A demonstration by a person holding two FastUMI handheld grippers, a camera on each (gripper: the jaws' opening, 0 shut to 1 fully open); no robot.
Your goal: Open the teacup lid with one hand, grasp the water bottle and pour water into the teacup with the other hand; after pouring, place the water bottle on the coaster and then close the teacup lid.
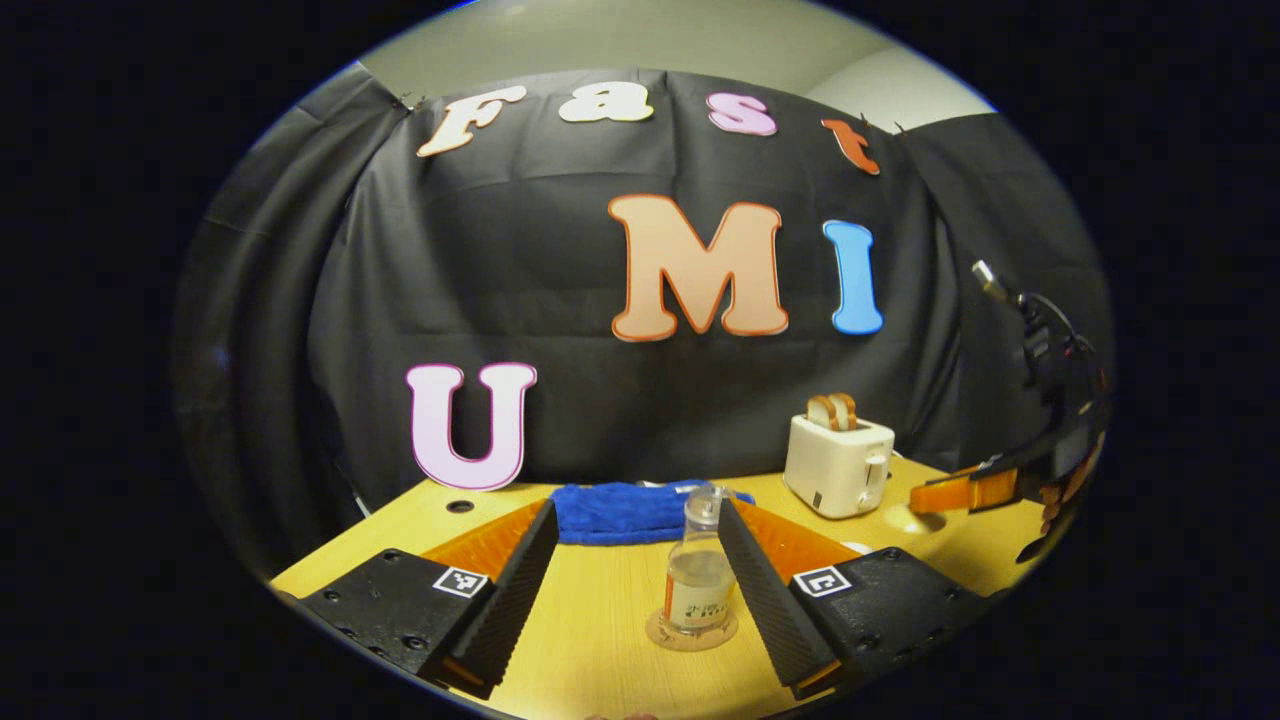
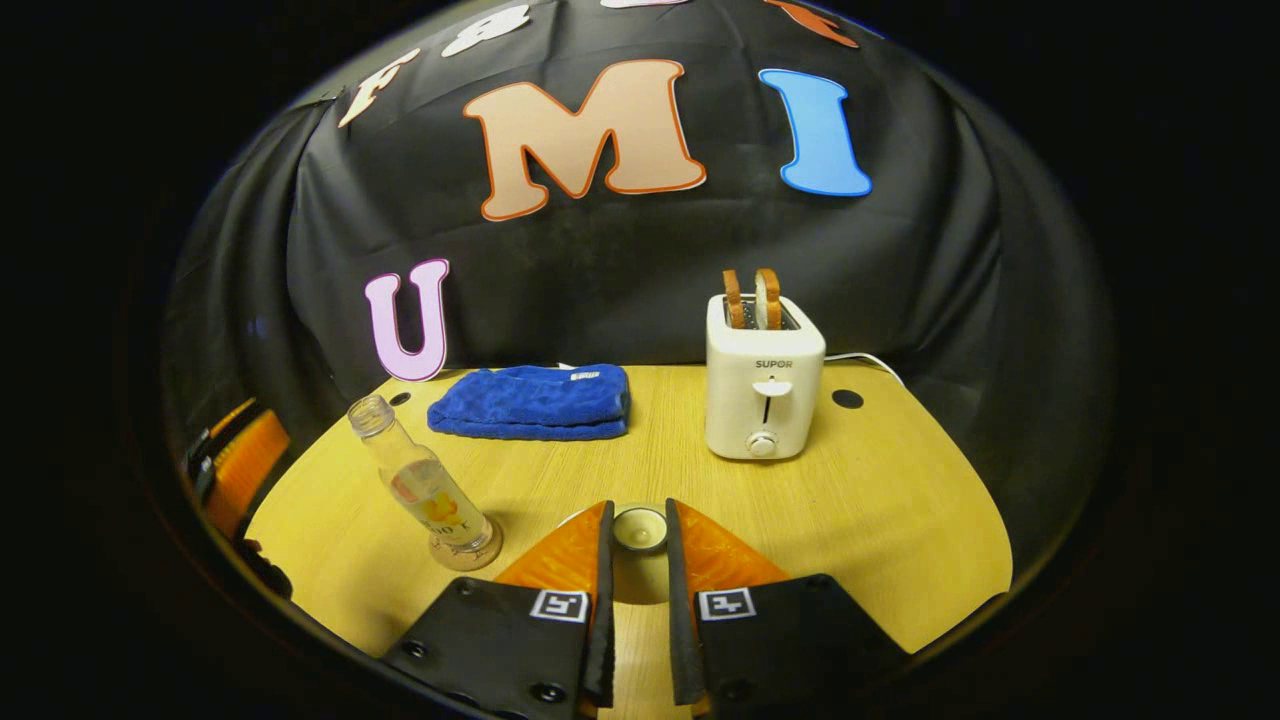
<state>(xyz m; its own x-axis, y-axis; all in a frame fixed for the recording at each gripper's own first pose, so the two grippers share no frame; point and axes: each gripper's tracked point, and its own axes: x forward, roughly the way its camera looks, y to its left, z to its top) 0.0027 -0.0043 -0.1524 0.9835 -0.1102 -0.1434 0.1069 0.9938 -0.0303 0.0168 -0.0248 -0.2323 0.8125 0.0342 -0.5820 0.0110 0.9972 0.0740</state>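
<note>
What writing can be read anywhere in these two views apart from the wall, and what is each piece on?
"SUPOR": printed on the front of the toaster, readable in the right gripper view.
Water bottle: its label carries print, too blurred to read in either view.
Blue towel: a small tag at its top edge, too small to read.
Square marker: a coded pattern, no words.

Water bottle (image 1: 698,577) stands on coaster (image 1: 692,633) between wide-apart jaws
</note>
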